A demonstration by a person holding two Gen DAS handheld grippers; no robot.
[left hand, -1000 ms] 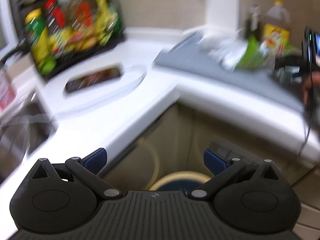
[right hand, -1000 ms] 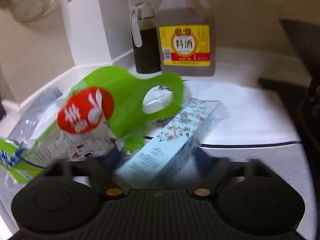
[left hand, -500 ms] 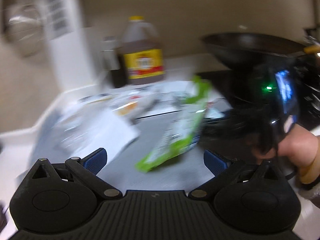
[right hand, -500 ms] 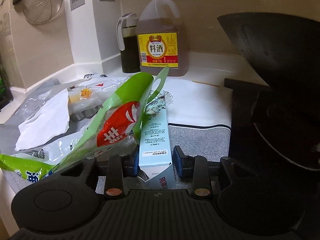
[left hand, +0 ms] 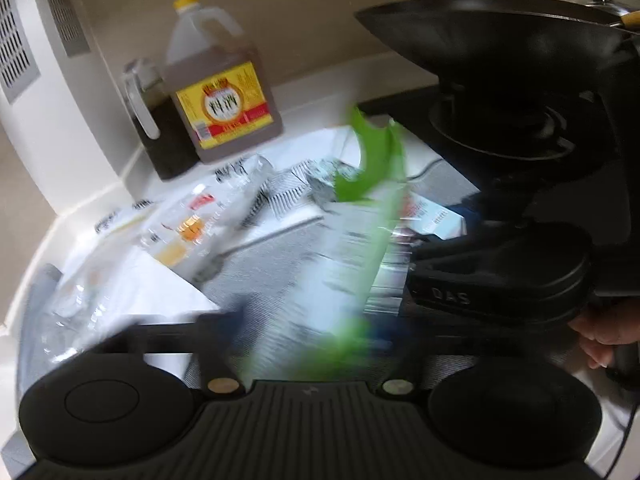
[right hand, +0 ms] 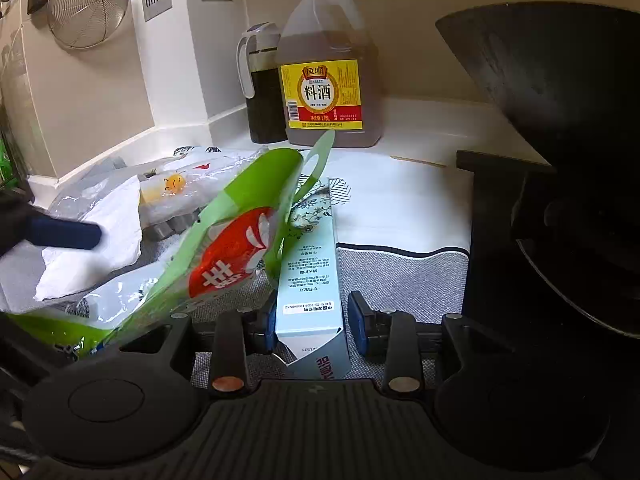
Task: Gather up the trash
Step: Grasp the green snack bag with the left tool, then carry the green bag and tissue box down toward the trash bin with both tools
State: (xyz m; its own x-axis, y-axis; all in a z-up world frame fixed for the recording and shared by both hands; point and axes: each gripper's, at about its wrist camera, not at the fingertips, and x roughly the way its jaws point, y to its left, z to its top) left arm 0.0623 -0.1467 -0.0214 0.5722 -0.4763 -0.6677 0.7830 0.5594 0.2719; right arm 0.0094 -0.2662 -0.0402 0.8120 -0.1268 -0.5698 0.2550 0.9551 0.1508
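A light blue carton point(right hand: 312, 280) lies on the grey mat point(right hand: 400, 272), and my right gripper point(right hand: 314, 324) is shut on its near end. A green and white snack bag point(right hand: 224, 248) leans over the carton's left side. In the left wrist view the bag point(left hand: 352, 256) stands edge-on between the blurred fingers of my left gripper point(left hand: 312, 328). Those jaws are closing around it, and I see no pad pressing on it. One left finger point(right hand: 64, 232) shows in the right wrist view, apart from the bag. The right gripper's body point(left hand: 500, 276) sits just right of the bag.
White paper point(right hand: 88, 248) and a clear egg wrapper point(right hand: 176, 188) lie left on the counter. A cooking wine jug point(right hand: 328, 80) and a dark bottle point(right hand: 262, 92) stand at the back wall. A black wok point(right hand: 560, 80) on the stove point(right hand: 500, 240) fills the right. A hand point(left hand: 600, 340) holds the right gripper.
The left gripper swung from the counter corner over to the trash pile, and its jaws narrowed around the green bag. The right gripper shut on the carton, then stayed still.
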